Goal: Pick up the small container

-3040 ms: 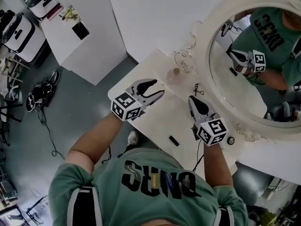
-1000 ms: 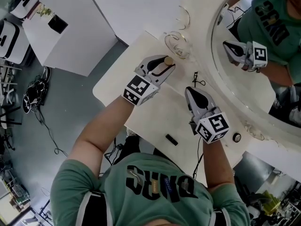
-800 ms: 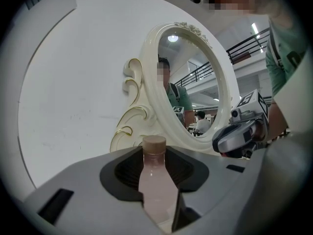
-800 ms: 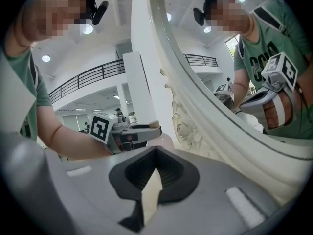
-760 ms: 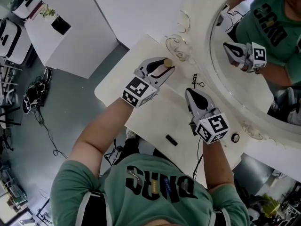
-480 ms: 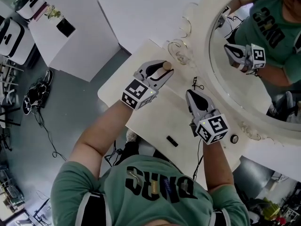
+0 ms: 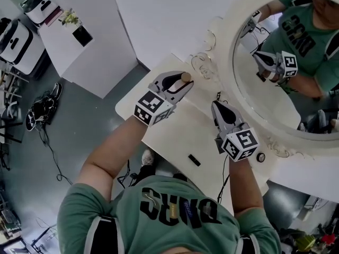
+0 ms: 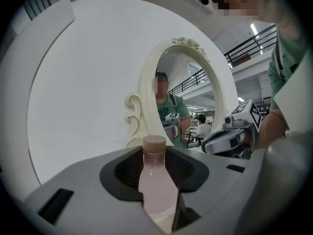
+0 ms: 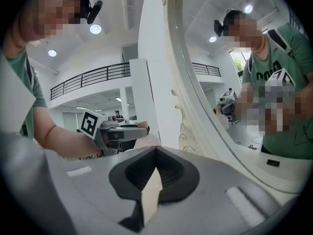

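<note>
The small container is a pale pink bottle (image 8: 157, 185) with a brown cap (image 7: 185, 77). My left gripper (image 7: 174, 83) is shut on its body, and the neck and cap stick out past the fingertips over the far left part of the cream table (image 7: 180, 131). In the left gripper view the bottle stands upright between the dark pads (image 8: 188, 173). My right gripper (image 7: 220, 110) hovers over the table's middle, to the right of the bottle, its jaws together with nothing in them. The right gripper view shows the left gripper (image 9: 122, 131) beyond it.
A big oval mirror (image 7: 275, 73) in a cream frame leans at the table's far right. A wire ornament (image 7: 204, 65) stands just beyond the bottle. On the table lie a black clip (image 7: 219, 97), a small black block (image 7: 195, 160) and a small round piece (image 7: 260, 157).
Three seconds ago the bottle stood on the table ahead of my open left gripper; now that gripper is closed on it. Over the last second both grippers have barely moved.
</note>
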`<state>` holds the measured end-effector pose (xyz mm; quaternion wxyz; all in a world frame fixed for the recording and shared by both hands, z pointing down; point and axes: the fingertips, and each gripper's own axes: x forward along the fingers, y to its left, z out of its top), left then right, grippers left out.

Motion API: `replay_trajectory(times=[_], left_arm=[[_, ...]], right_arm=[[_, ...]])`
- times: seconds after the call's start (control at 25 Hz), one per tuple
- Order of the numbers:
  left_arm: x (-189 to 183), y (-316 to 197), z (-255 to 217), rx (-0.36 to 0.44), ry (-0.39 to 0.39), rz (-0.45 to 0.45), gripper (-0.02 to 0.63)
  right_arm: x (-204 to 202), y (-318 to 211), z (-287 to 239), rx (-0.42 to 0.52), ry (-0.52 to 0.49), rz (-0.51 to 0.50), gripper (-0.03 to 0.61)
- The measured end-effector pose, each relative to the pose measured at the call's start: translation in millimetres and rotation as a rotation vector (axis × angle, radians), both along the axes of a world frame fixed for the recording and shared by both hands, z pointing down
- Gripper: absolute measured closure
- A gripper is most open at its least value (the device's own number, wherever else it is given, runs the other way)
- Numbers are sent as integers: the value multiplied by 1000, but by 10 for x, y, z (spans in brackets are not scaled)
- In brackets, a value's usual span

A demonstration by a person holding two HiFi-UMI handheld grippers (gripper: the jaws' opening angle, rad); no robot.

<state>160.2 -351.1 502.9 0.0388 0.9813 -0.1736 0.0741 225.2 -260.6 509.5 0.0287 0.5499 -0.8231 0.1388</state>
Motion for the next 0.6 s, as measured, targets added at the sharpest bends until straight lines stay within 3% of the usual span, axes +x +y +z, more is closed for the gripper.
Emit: replay_trajectory(times=[0.6], left_arm=[[-282,26,-958,53,26,-19,474]], right_arm=[[2,-40,-773,92,46,24,568]])
